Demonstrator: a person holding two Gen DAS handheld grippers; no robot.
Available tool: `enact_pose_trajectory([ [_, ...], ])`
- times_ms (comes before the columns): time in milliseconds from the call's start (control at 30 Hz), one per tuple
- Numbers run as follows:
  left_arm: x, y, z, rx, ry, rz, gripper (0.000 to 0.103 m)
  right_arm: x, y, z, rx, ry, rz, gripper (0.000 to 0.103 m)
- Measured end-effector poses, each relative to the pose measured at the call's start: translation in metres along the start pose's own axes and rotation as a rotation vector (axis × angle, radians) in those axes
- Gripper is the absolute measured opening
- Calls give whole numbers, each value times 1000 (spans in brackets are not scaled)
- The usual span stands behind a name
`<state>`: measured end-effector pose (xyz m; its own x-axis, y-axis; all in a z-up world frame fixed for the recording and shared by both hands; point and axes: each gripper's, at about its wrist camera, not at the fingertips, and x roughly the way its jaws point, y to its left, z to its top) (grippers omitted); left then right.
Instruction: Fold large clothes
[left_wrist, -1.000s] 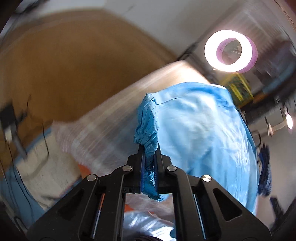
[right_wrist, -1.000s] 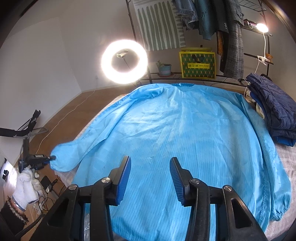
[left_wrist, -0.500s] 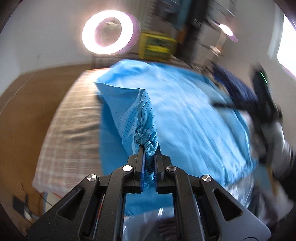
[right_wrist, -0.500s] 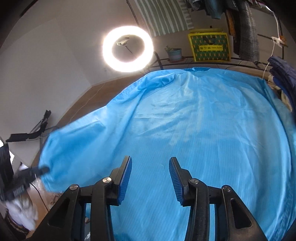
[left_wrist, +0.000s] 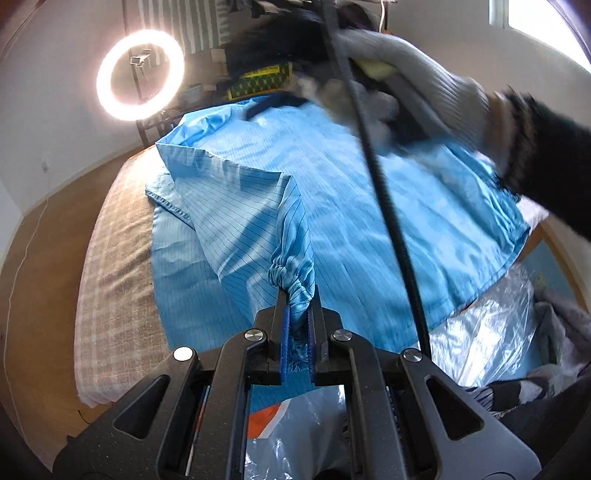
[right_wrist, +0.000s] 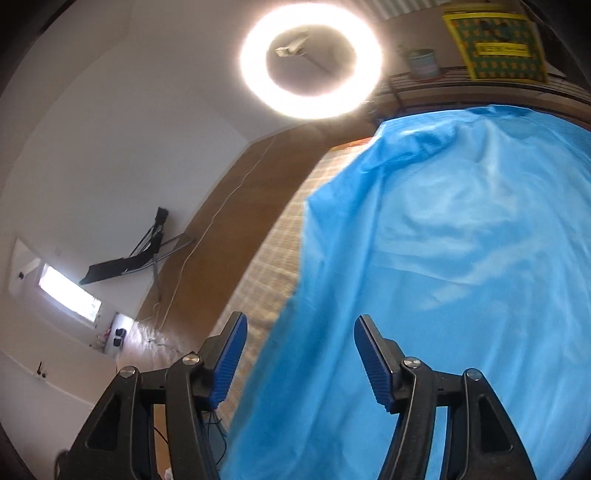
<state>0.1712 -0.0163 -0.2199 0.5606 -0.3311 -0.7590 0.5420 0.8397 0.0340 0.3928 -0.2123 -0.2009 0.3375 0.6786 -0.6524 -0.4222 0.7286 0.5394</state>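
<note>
Blue garment (left_wrist: 369, 221) spread over checked bed (left_wrist: 110, 280), sleeve (left_wrist: 251, 214) folded across its body. Left hand-held gripper (left_wrist: 297, 321) clamped on sleeve cuff (left_wrist: 295, 284). Right hand-held gripper (right_wrist: 299, 354) over garment's edge, jaws just widened, holding nothing.

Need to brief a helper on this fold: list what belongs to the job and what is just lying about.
In the job: blue garment; its sleeve cuff, pinched in the left tool; right tool, open, empty.

Lying about: ring light; yellow box; plastic bags; checked cover.
</note>
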Motion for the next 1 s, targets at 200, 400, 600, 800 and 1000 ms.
enact_pose_trajectory([
  [200,3,-3,-4,13,13,1,5,74,23,8,-128,148,-189,45],
  [400,-3,2,-7,13,10,8,5,79,-11,6,-58,130,-176,0],
  [600,-6,-9,-11,56,7,-3,5,19,-52,-12,71,21,-137,0],
  [800,-1,-26,-18,110,42,-19,5,4,-98,-53,147,77,-225,0],
  [1000,-16,-23,-29,52,62,-56,34,9,-110,-64,72,136,-340,0],
])
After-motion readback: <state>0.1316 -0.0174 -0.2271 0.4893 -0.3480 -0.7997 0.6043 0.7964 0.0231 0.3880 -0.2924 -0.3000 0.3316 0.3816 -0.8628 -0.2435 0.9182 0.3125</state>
